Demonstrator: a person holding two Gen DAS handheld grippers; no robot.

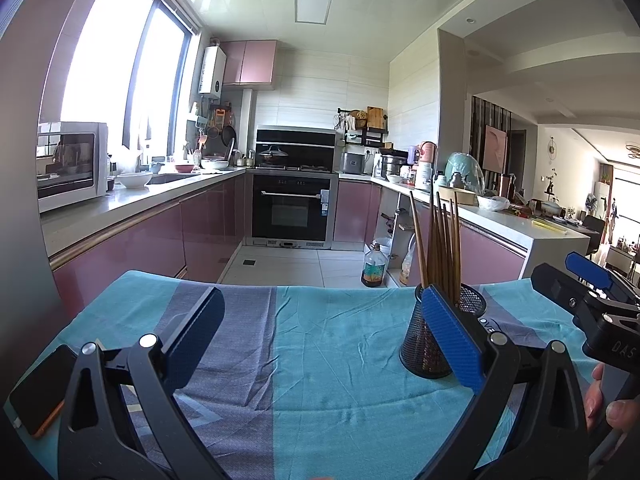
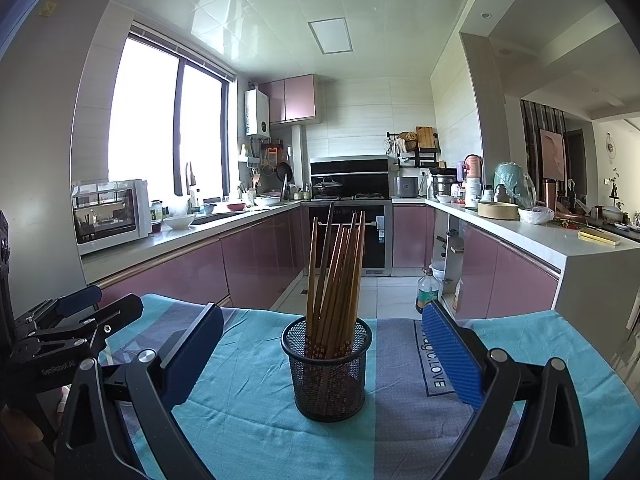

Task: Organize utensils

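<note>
- Standing upright on the cloth (image 2: 256,420): one black mesh cup (image 2: 327,376), round, open top, holding the chopsticks (image 2: 334,276).
- Chopsticks: brown wood, a loose bundle, thick ends down in the cup, tips up. Long axis near vertical, fanned slightly; one stick leans left of the rest in the left view (image 1: 418,236).
- Right gripper (image 2: 320,354): jaws wide, holding nothing. The cup sits dead ahead, centred between the two fingers, apparently just beyond the tips; not touching either pad.
- Left gripper (image 1: 322,338): jaws wide, holding nothing. The cup (image 1: 434,336) lies to its right, partly hidden behind its right finger; only bare cloth lies between the jaws.
- Nearer hand, by judgement: the right. It is lined up on the cup; the left would have to swing right to reach it.
- Coming move, by judgement: a straight advance of the right gripper would bracket the cup; taking a stick instead calls for a rise, since the shafts stand above the fingers.
- Other stock: phone (image 1: 38,390) at the cloth's left edge; kitchen counters behind, well apart.
- No loose utensils visible on the cloth.
</note>
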